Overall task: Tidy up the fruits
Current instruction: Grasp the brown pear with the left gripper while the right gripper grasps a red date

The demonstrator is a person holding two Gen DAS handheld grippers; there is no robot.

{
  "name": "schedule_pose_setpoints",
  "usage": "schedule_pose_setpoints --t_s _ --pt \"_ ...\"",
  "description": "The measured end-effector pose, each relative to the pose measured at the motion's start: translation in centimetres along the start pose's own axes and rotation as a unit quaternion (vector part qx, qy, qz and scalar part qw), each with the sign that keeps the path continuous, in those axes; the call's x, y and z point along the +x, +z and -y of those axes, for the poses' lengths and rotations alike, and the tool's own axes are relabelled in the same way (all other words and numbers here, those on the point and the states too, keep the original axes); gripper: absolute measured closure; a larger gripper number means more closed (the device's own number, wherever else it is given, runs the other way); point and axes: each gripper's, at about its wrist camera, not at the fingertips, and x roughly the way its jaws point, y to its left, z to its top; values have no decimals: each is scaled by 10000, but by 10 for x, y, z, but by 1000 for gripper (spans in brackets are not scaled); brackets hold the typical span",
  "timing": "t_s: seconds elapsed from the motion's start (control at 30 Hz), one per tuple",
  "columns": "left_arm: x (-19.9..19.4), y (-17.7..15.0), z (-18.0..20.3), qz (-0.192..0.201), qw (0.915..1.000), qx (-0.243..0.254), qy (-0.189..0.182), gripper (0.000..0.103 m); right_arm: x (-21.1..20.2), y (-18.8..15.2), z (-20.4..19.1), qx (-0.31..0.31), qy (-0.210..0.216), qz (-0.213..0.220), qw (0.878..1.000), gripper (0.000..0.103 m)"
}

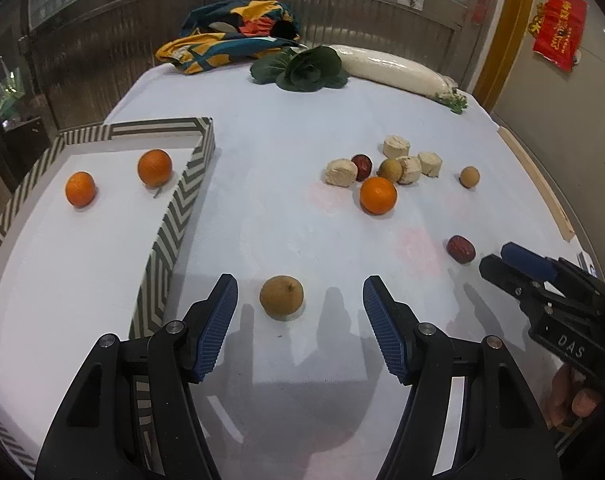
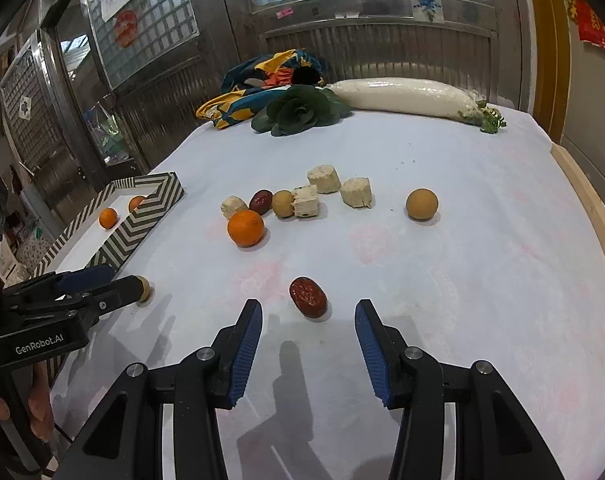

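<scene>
Oranges: three — two in the striped tray (image 1: pixel 190 184), one (image 1: pixel 377 195) on the tablecloth (image 1: pixel 286 208); two dates, three brown fruits loose. Left gripper (image 1: pixel 300 300) spread wide around a brown fruit (image 1: pixel 281 297) — right gripper (image 2: pixel 308 314) spread, low behind a date (image 2: pixel 307 297)

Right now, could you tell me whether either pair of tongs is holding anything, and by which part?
Nothing is held. The left tongs stand open around a brown fruit; the right tongs open before a red date.
</scene>
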Motion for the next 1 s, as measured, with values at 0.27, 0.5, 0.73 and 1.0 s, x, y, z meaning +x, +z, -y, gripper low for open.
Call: schedule_pose_setpoints --t_s 0.27,0.5,0.73,1.0 --pt "10 -3 1 -192 9998 107 -5 37 3 -2 2 7 55 -33 10000 56" --pt "18 -5 -2 -305 9994 145 46 61 5 0 2 -23 77 -47 10000 56" --pt "20 -7 -5 -240 9995 105 150 78 11 3 -4 -251 25 -154 9996 56" --pt "21 -7 1 -224 9996 143 84 78 32 11 -12 -657 -28 -392 9971 56"
